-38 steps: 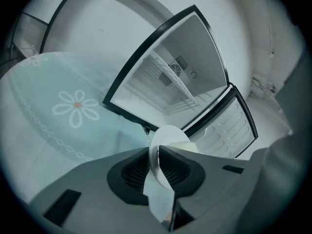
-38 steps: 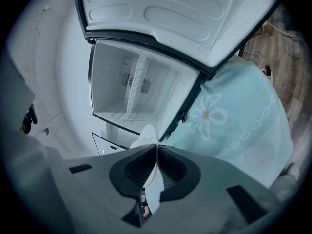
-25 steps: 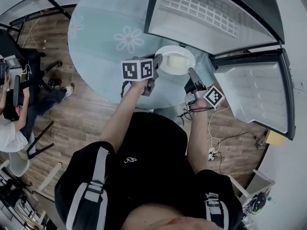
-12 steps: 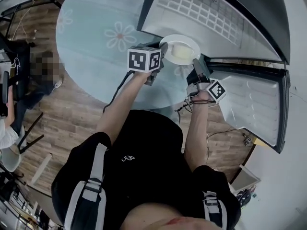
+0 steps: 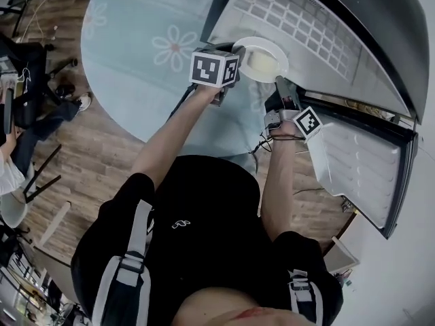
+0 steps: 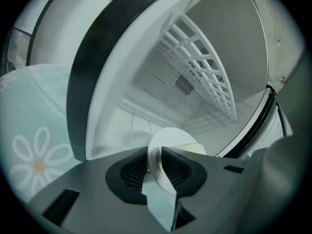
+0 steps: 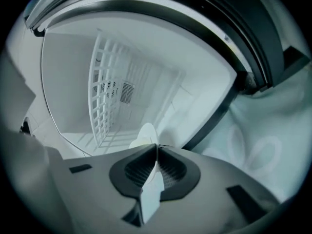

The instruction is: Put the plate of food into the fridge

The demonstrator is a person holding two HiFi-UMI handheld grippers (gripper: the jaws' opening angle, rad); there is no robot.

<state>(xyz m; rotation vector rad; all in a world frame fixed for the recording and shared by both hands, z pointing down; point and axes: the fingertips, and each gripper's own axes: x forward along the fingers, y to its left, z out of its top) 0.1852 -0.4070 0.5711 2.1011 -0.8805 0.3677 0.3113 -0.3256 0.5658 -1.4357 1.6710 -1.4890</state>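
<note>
A white plate point(image 5: 266, 49) with a pale yellow food piece point(image 5: 259, 61) hangs in the air at the mouth of the open fridge point(image 5: 299, 26). My left gripper point(image 5: 232, 58) holds its left rim and my right gripper point(image 5: 281, 81) its near right rim. In the left gripper view the plate's rim point(image 6: 171, 138) fills the gap between the pads; these jaws have just been opening, with the rim still between them. In the right gripper view my right gripper point(image 7: 156, 167) is pinched tight on the thin rim point(image 7: 146, 132). Both views look into the white fridge interior.
A white wire shelf point(image 6: 207, 79) stands inside the fridge. The fridge door point(image 5: 360, 161) hangs open at the right. Below the plate is the round glass table point(image 5: 136, 46) with a flower pattern. Chairs and a seated person point(image 5: 10, 175) are at the far left.
Both grippers have carried the plate up and right in the head view, from over the table to the fridge opening. The fridge now fills both gripper views.
</note>
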